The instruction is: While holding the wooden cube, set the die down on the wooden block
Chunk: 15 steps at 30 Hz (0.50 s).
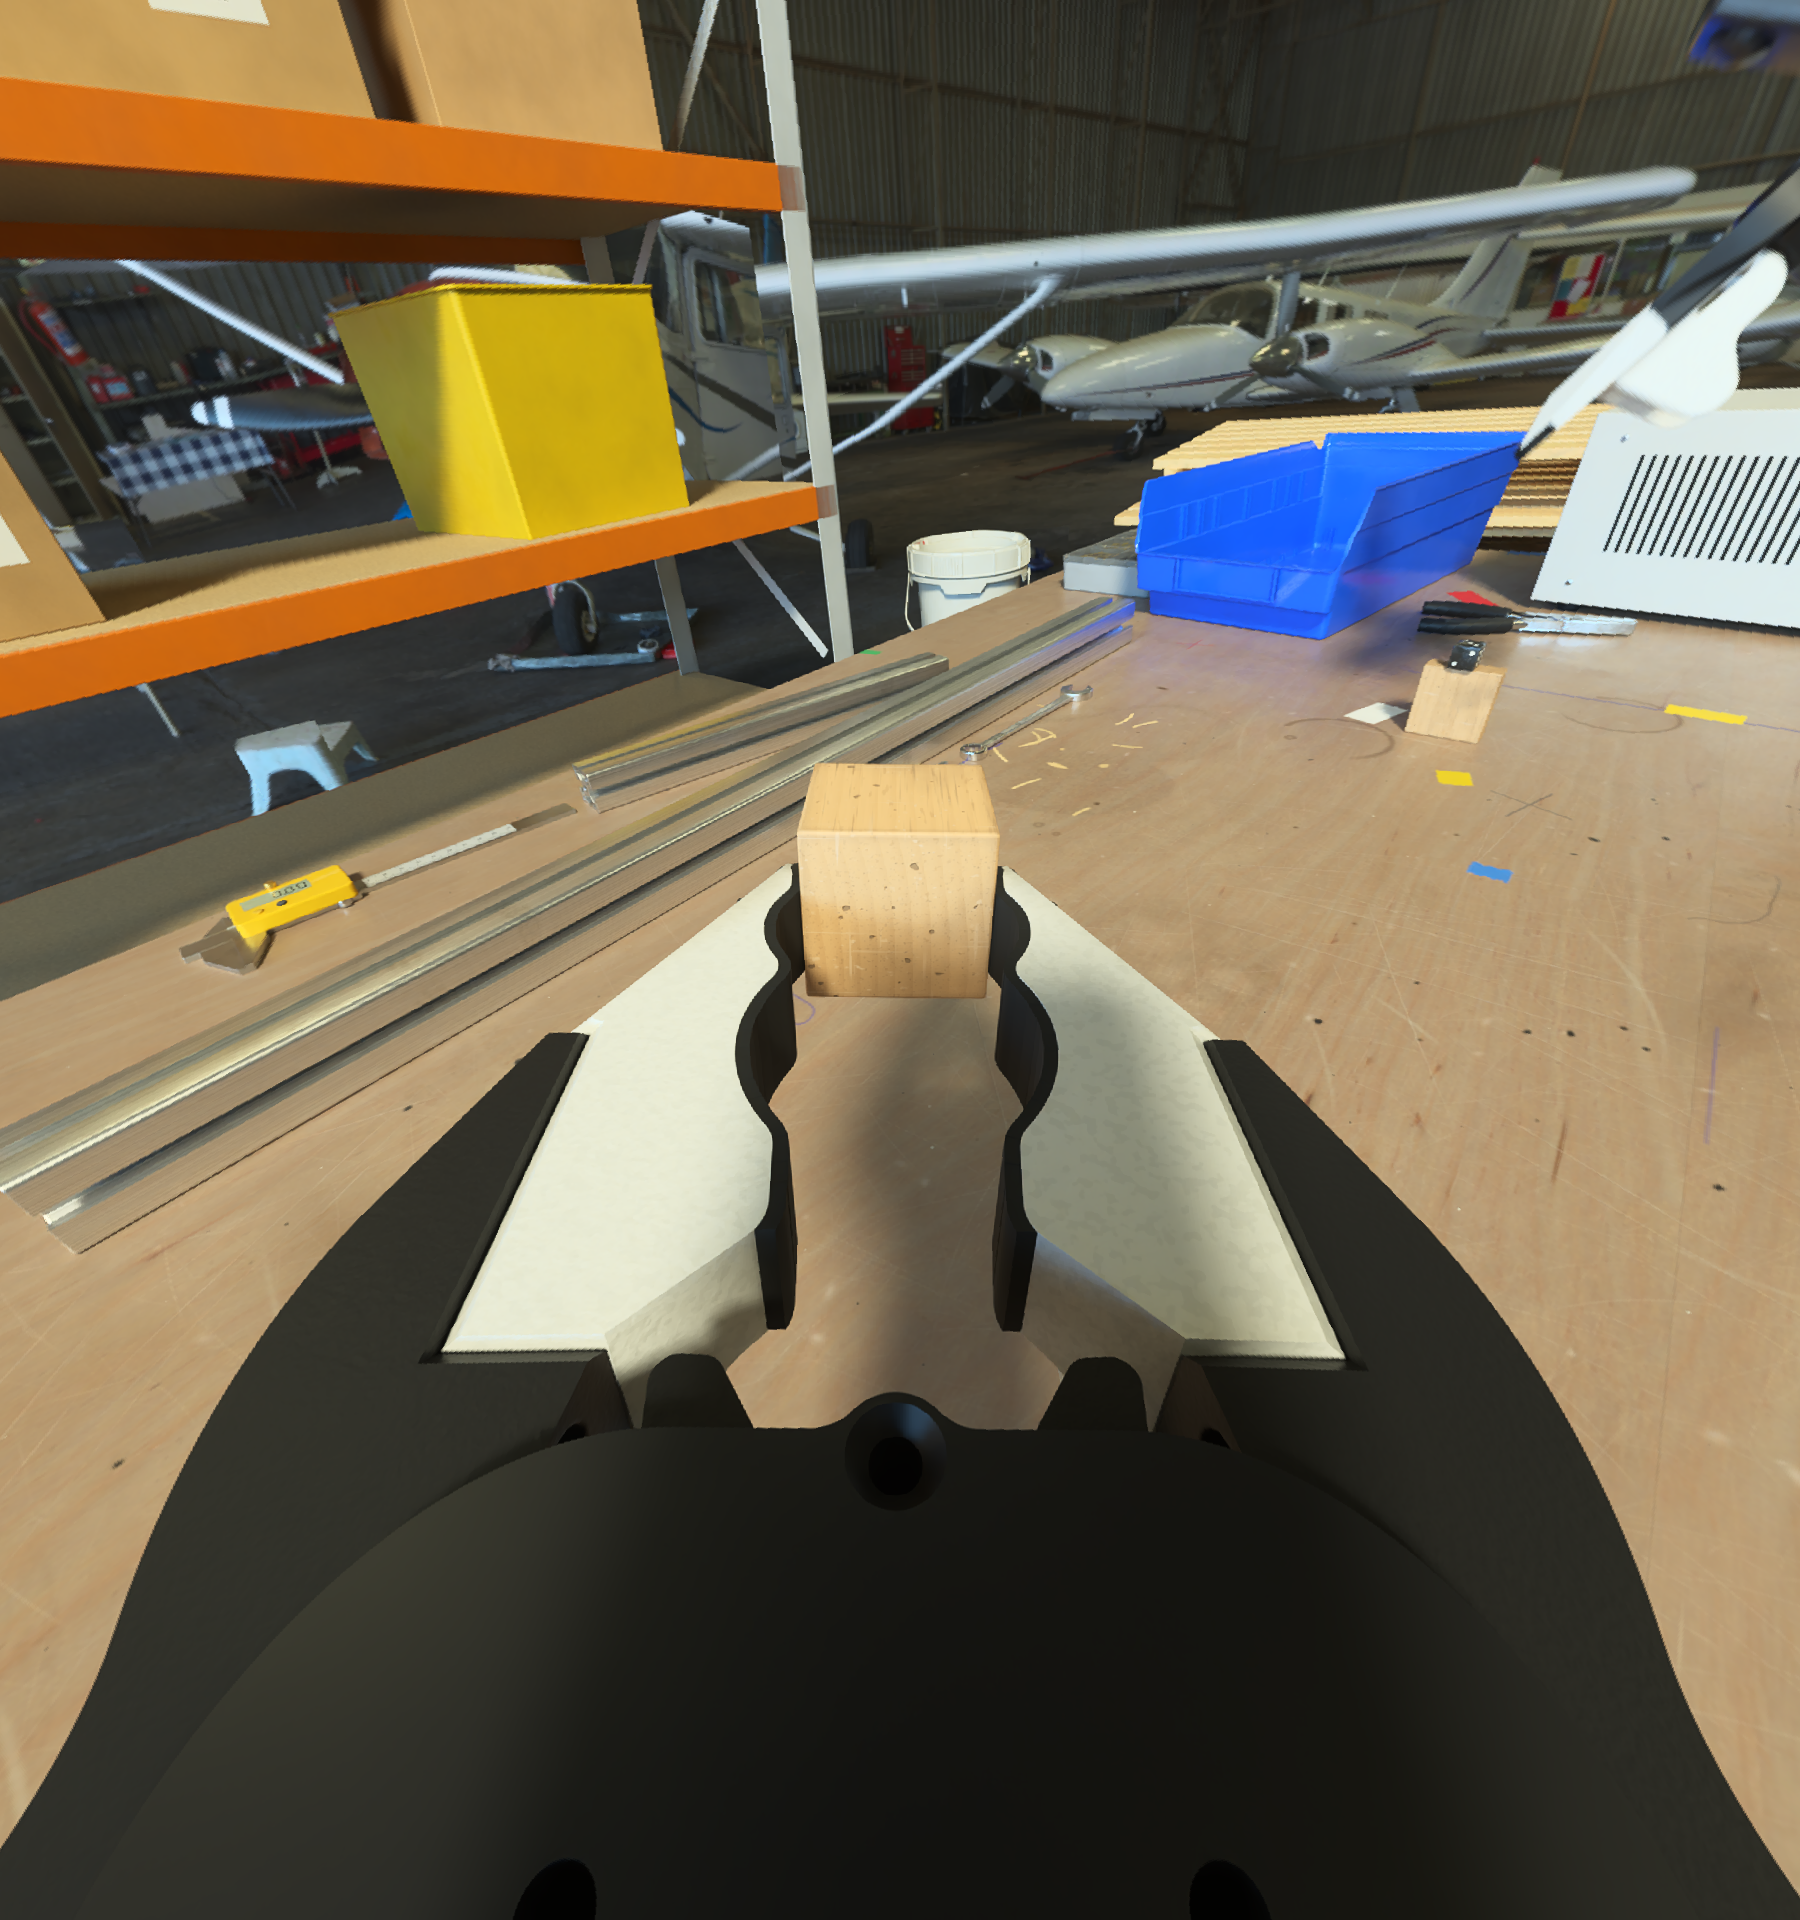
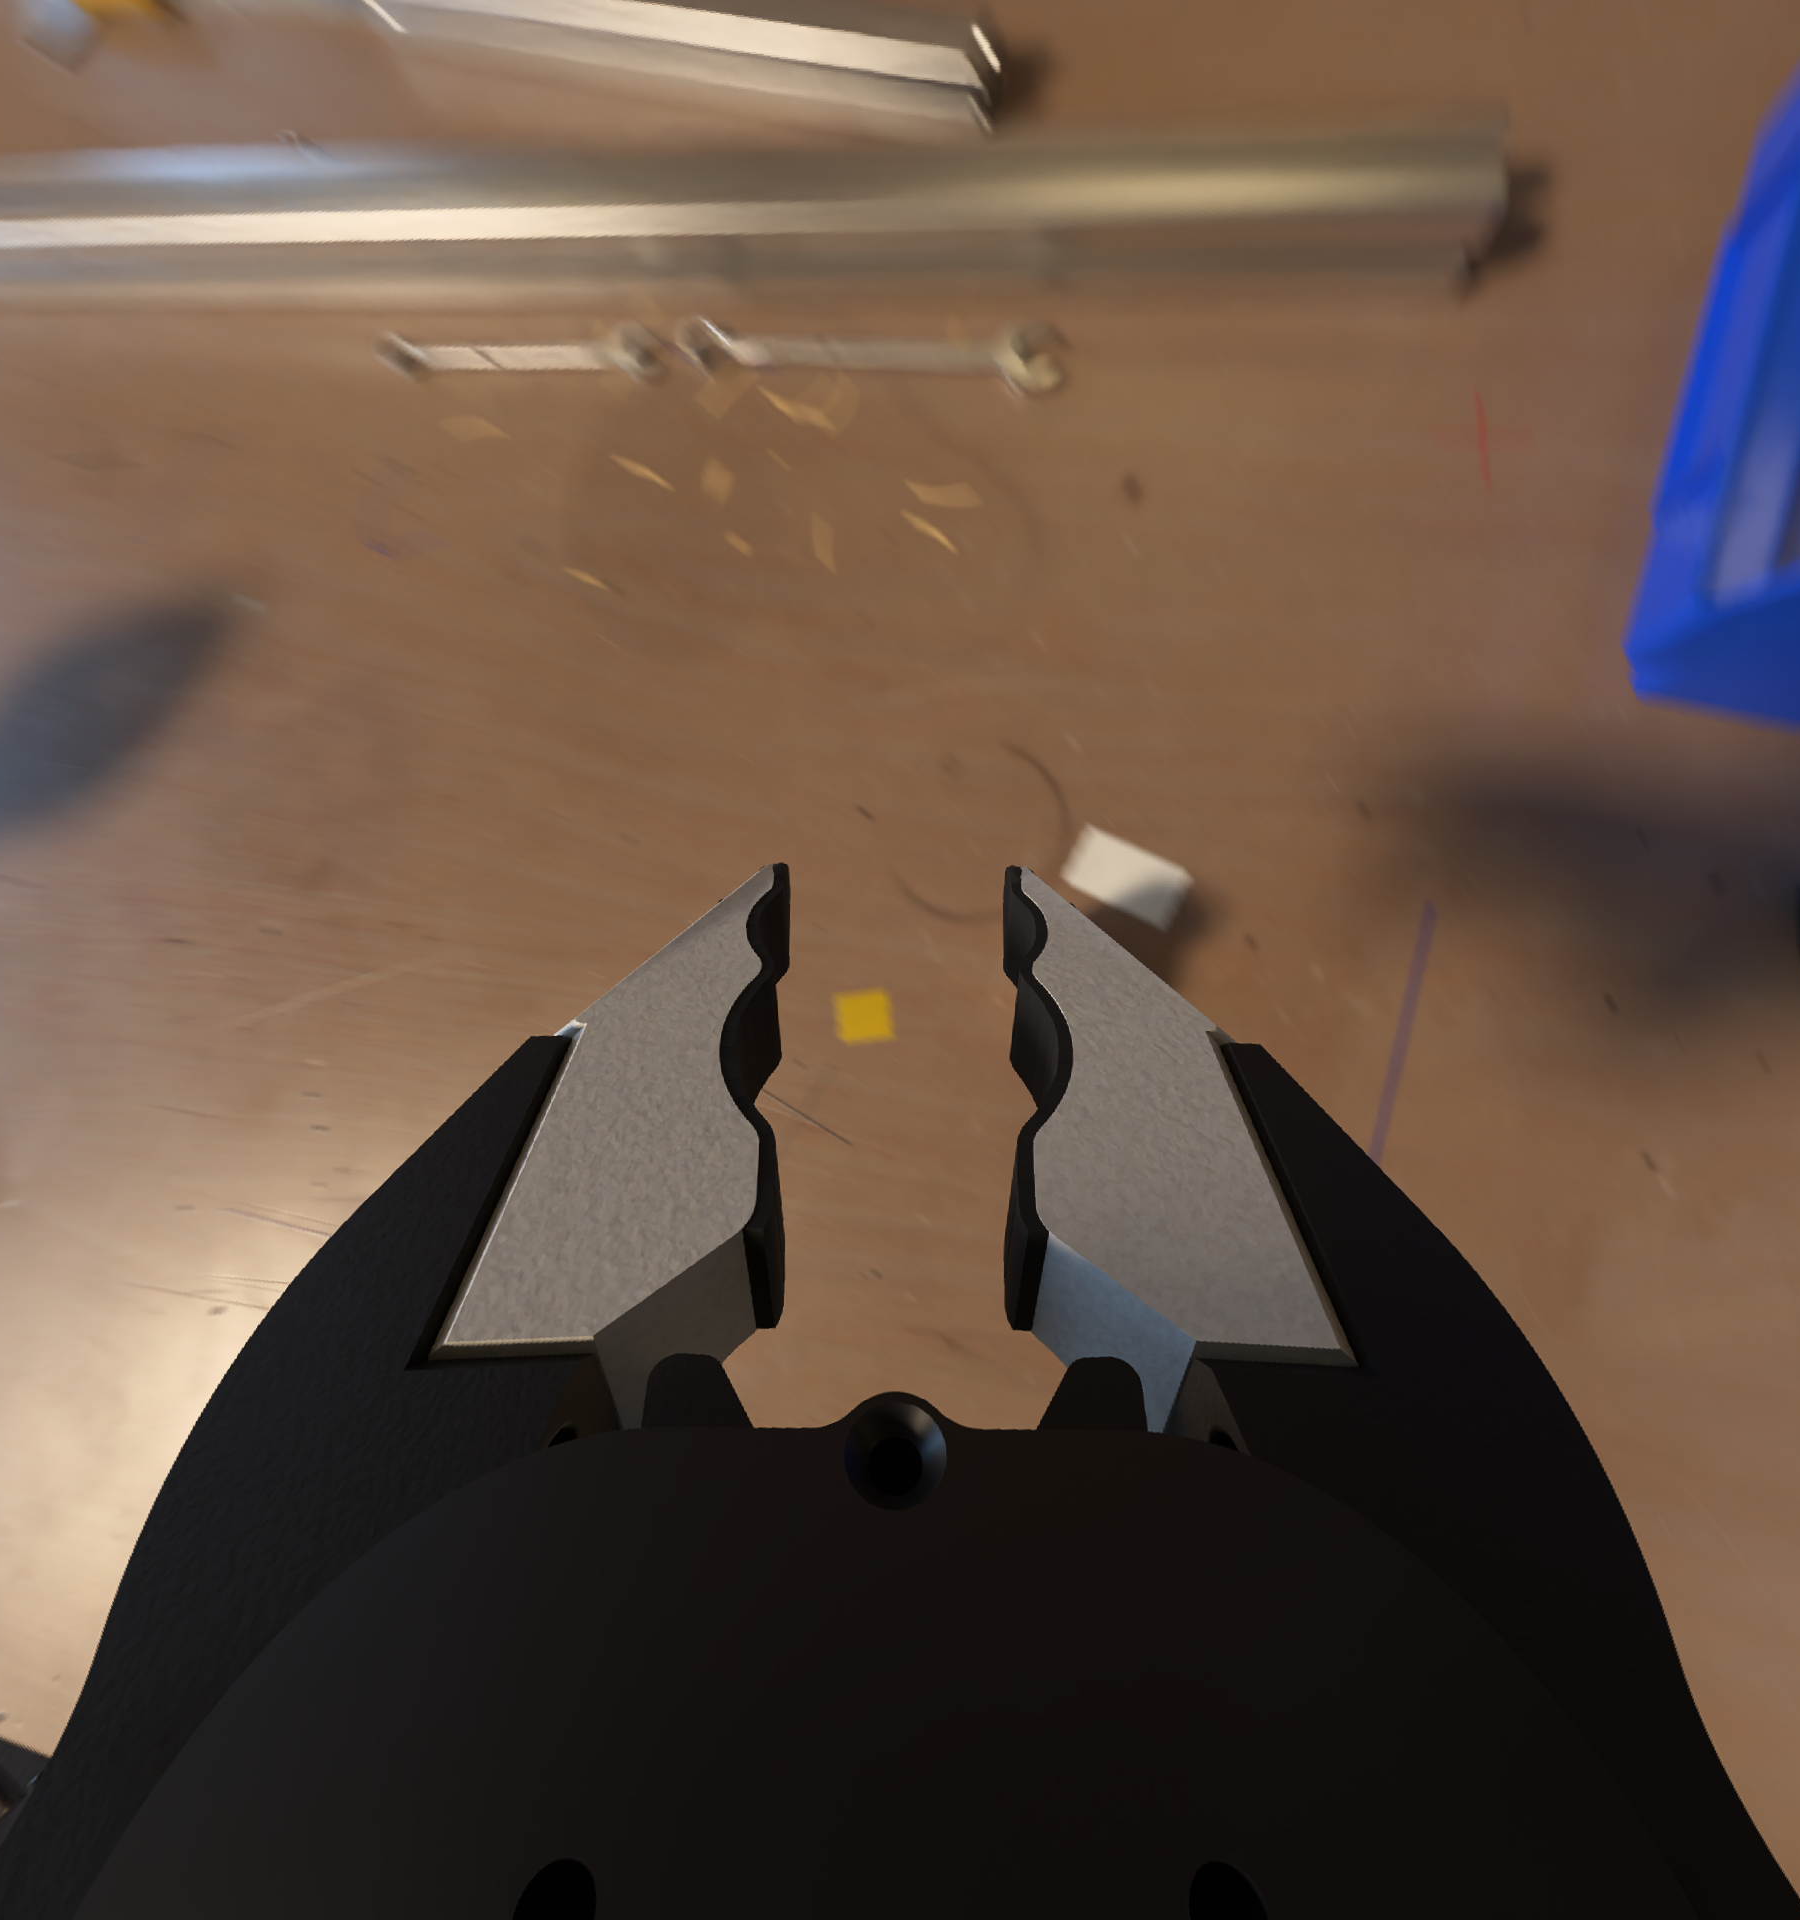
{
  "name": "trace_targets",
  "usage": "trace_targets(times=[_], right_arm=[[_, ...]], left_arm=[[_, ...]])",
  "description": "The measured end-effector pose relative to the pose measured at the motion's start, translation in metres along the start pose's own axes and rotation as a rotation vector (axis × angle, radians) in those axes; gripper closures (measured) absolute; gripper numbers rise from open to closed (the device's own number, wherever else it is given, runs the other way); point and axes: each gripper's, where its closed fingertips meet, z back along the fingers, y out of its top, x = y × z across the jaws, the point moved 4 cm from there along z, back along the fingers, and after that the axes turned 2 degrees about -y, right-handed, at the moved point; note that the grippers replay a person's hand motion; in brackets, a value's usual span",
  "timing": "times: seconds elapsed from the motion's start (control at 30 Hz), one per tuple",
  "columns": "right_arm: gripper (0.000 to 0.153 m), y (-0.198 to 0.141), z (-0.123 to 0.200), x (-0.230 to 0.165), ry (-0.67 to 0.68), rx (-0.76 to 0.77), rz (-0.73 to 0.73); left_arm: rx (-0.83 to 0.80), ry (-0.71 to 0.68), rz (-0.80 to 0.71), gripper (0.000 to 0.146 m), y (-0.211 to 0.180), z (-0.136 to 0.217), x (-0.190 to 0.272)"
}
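My left gripper (image 1: 896, 914) is shut on a light wooden cube (image 1: 894, 881) and holds it above the plywood table (image 1: 1395, 1039). Farther off to the right, a wooden block (image 1: 1454, 701) stands on the table with a small dark die (image 1: 1464, 655) on top of it. The right gripper shows high at the upper right of the left wrist view (image 1: 1644, 364), well above the block. In the right wrist view my right gripper (image 2: 896, 883) is open and empty, looking down at the blurred table (image 2: 356, 935). The block and die are out of that view.
A blue bin (image 1: 1322, 530) (image 2: 1758, 416), long aluminium rails (image 1: 563, 914) (image 2: 667, 197), a wrench (image 1: 1026, 719) (image 2: 875, 353), pliers (image 1: 1498, 620), a white vented box (image 1: 1717, 509) and a yellow caliper (image 1: 283, 899) lie on the table. An orange shelf rack (image 1: 356, 582) with a yellow bin (image 1: 522, 405) stands at left.
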Motion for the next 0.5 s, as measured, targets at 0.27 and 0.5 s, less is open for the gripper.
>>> trace_targets(times=[0.27,0.5], right_arm=[[0.110,0.047,0.063,-0.174,0.499,0.384,0.467],[0.112,0.015,0.038,-0.335,0.821,0.524,0.936]], left_arm=[[0.014,-0.031,0.019,0.112,0.002,-0.002,0.005],[0.050,-0.063,0.042,0.112,0.007,0.001,0.009]])
